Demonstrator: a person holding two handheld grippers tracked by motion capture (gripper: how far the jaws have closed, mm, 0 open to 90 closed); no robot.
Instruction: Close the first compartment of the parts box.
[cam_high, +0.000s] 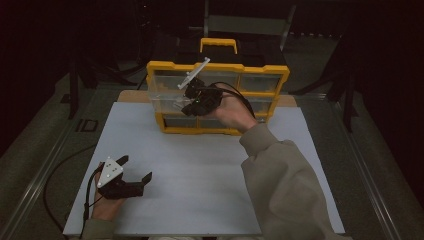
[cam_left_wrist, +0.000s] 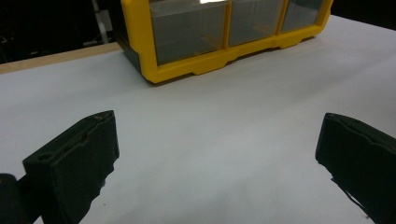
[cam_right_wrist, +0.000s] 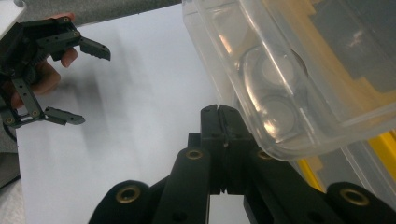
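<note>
A yellow-framed organizer (cam_high: 260, 69) (cam_left_wrist: 138, 42) with clear drawers stands at the back of the white table (cam_high: 200, 175). One clear drawer (cam_high: 166, 101) (cam_right_wrist: 289, 88) is out of its slot at the organizer's left side, and round shapes show through its bottom. My right gripper (cam_high: 186, 106) (cam_right_wrist: 218, 111) is shut, jaw against jaw, with its tips right beside that drawer's rim; I see nothing between the pads. My left gripper (cam_high: 136, 168) (cam_left_wrist: 217, 158) (cam_right_wrist: 92, 86) rests open and holds nothing at the front left, near the table's front edge.
A yellow carry handle (cam_high: 218, 44) tops the organizer. A wooden board (cam_left_wrist: 56, 58) edges the white sheet at the back. Dark floor and metal stands surround the table. A cable (cam_high: 55, 175) trails off the left side.
</note>
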